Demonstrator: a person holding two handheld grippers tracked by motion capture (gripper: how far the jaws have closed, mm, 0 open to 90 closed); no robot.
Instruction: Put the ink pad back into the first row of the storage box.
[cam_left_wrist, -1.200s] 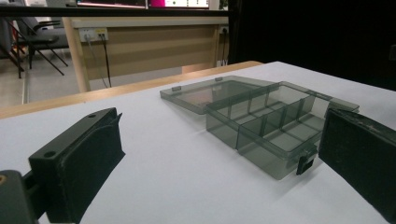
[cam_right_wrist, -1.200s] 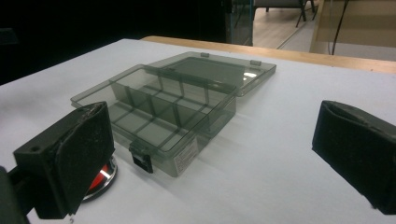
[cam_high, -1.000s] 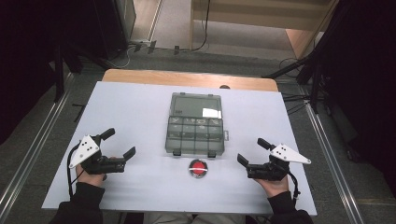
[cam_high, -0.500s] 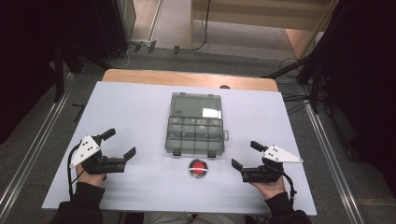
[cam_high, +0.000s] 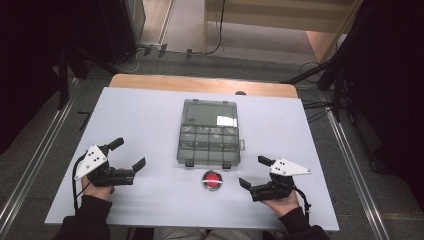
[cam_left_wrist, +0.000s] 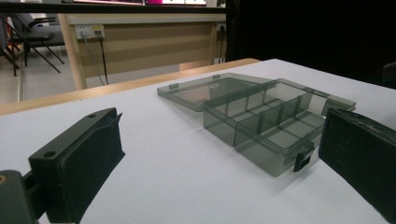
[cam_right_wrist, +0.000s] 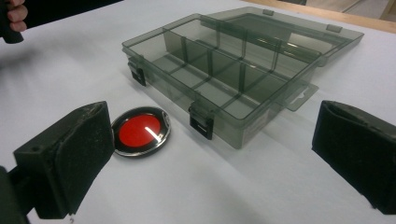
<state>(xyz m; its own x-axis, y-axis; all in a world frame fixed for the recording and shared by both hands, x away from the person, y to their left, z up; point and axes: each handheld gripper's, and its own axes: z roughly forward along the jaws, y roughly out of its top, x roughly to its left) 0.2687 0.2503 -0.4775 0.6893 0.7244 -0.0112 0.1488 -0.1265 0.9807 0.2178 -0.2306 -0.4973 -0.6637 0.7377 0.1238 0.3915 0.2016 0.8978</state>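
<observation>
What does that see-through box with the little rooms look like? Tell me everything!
The box is smoky grey, see-through plastic. It lies open on the white table, its lid folded flat behind it toward the far edge. Thin walls split the tray into small compartments, and those seen clearly look empty. Two dark latches hang on its near side, and a hang tab sticks out at one end. A round red disc lies just in front, not touching. Nothing holds the box.

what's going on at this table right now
A person sits at a white table with a two-jaw gripper in each hand. Both the left gripper and the right gripper are open and hold nothing. Between them lies a smoky clear compartment box with its lid open, and a small red round disc in front of it, nearer the right gripper.
</observation>
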